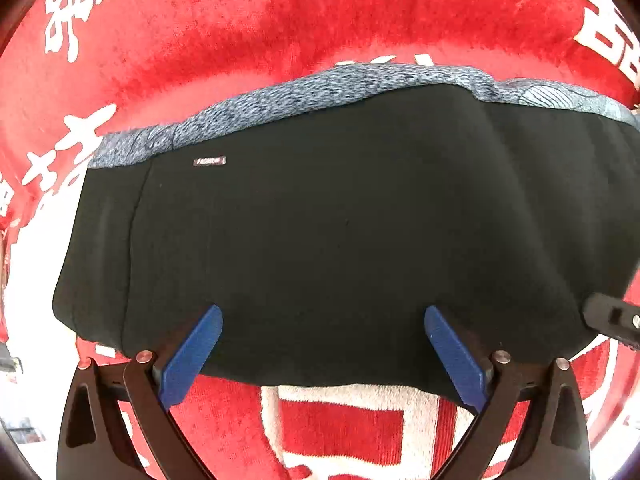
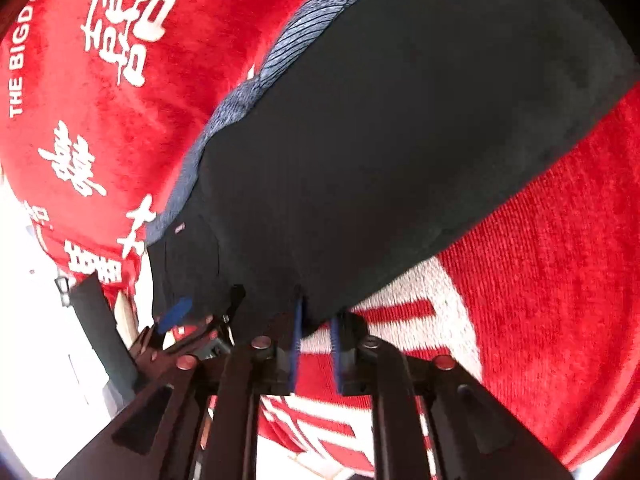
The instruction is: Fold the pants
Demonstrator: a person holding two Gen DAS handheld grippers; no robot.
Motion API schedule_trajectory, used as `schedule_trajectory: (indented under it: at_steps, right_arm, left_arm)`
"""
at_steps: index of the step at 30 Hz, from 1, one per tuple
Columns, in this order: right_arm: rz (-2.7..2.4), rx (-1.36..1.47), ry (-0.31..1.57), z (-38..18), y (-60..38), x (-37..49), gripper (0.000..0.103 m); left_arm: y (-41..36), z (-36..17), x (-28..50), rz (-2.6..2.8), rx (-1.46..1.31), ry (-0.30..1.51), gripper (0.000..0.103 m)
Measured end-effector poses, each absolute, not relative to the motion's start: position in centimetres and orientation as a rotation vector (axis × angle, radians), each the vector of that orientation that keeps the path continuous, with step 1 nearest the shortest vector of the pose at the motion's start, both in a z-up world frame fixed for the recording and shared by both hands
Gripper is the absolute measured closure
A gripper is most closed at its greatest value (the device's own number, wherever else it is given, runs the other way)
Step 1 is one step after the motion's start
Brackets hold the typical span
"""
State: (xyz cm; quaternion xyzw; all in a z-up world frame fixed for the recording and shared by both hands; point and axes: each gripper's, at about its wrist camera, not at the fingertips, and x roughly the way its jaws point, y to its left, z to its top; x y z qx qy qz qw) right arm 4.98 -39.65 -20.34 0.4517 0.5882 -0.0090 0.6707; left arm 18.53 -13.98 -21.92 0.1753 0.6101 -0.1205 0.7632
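1. Left wrist view: black pants (image 1: 340, 232), folded into a compact slab, lie on the red towel (image 1: 240, 20). A blue-grey patterned layer (image 1: 320, 88) shows along the pants' far edge; a small label (image 1: 209, 161) sits near their far left corner. The left gripper (image 1: 323, 316) is spread wide over the near edge, gripping nothing.
2. Right wrist view: the right gripper (image 2: 317, 312) has its jaws nearly together at the pants' (image 2: 400, 140) near edge; whether cloth is pinched cannot be told.
3. Progress, judged: folding largely done; perhaps one more fold or tidying remains.
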Motion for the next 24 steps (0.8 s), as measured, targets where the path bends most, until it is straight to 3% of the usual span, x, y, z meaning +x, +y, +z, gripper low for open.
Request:
schedule_trajectory:
  at_steps: [10, 17, 20, 24]
  right_arm:
    - [-0.185, 0.697, 1.285, -13.7, -47.2, 4.5, 0.082]
    - [-0.408, 0.496, 1.365, -16.3, -53.1, 6.9, 0.082]
    - [-0.53, 0.705, 1.261, -15.4, -57.1, 5.7, 0.082]
    - [-0.37, 0.698, 1.196, -14.6, -57.4, 8.8, 0.082]
  left_arm:
    - [-18.2, -18.8, 22.8, -0.263, 0.344, 1.255, 0.001]
    - [-21.7, -21.7, 24.6, -0.202, 0.308, 1.329, 0.0]
    - [-21.9, -20.6, 25.5, -0.156, 0.32, 1.316, 0.0]
    - [-23.0, -19.9, 27.5, -0.119, 0.279, 1.29, 0.0]
